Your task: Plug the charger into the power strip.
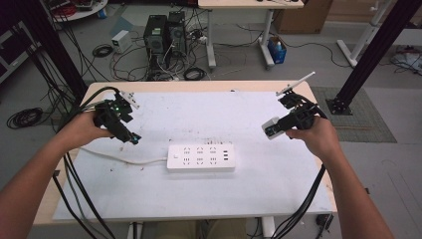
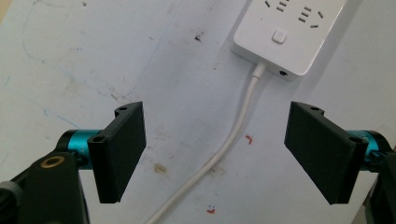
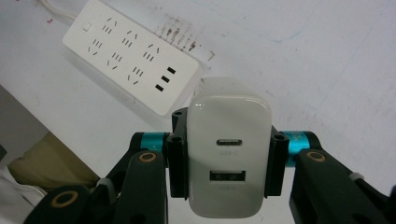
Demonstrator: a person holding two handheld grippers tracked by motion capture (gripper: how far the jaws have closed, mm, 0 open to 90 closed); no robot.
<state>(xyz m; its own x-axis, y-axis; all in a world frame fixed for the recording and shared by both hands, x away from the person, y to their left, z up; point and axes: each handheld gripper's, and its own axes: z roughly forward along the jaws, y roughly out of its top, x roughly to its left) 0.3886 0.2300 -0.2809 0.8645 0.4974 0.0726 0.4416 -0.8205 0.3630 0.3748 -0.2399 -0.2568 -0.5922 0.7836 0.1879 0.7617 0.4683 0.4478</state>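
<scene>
A white power strip (image 1: 200,158) lies flat in the middle of the white table, its cord (image 1: 119,159) running off to the left. It also shows in the left gripper view (image 2: 287,28) and the right gripper view (image 3: 130,56). My right gripper (image 3: 226,161) is shut on a white USB charger (image 3: 229,158), held above the table to the right of the strip (image 1: 272,127); its USB-C and USB-A ports face the camera. My left gripper (image 2: 212,154) hangs open over the cord (image 2: 233,135), left of the strip, with nothing between its jaws (image 1: 130,137).
The white mat (image 1: 164,199) covers a wooden table (image 1: 199,85). Black cables trail from both grippers off the near edge. Beyond the far edge are computer towers (image 1: 164,35), floor cables and black frame posts (image 1: 368,55).
</scene>
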